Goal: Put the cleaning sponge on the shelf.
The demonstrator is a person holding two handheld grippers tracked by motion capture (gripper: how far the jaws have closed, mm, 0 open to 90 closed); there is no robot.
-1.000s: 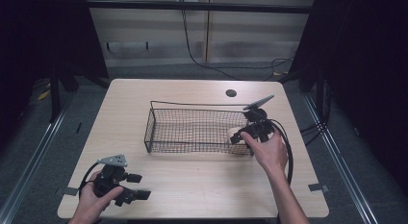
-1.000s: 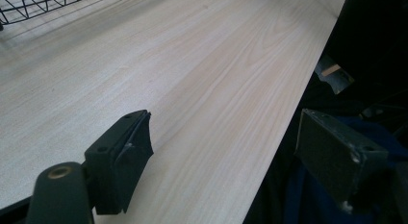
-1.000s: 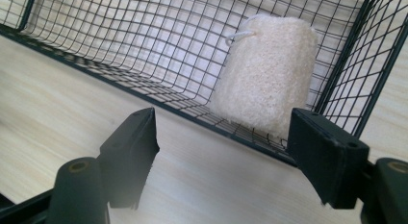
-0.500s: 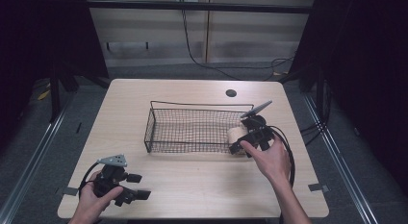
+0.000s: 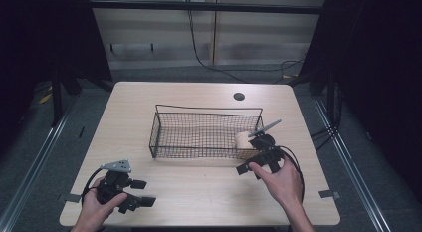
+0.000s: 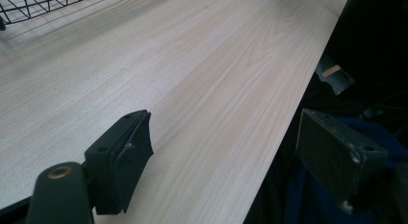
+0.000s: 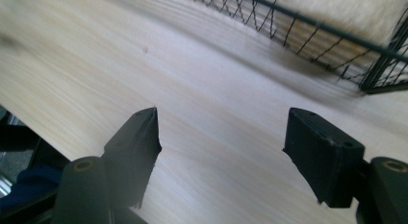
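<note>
Gripper work beside basket, roll apparently placed.
Right black two-jaw gripper [image 5: 255,165] spread wide and empty, just near of black wire basket [image 5: 199,115]; pale beige cylindrical roll [image 5: 242,141] inside right end; left black gripper [image 5: 130,192] idle, jaws apart, near-left on light wooden table [image 5: 199,192].

Table [image 5: 199,192] lit evenly from above, surroundings dark; basket [image 7: 308,31] blurred in the right gripper view.

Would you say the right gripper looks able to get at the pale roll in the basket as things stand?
Probably yes: the right gripper is open just outside the basket, whose top is open, and the roll lies in the near right corner.
</note>
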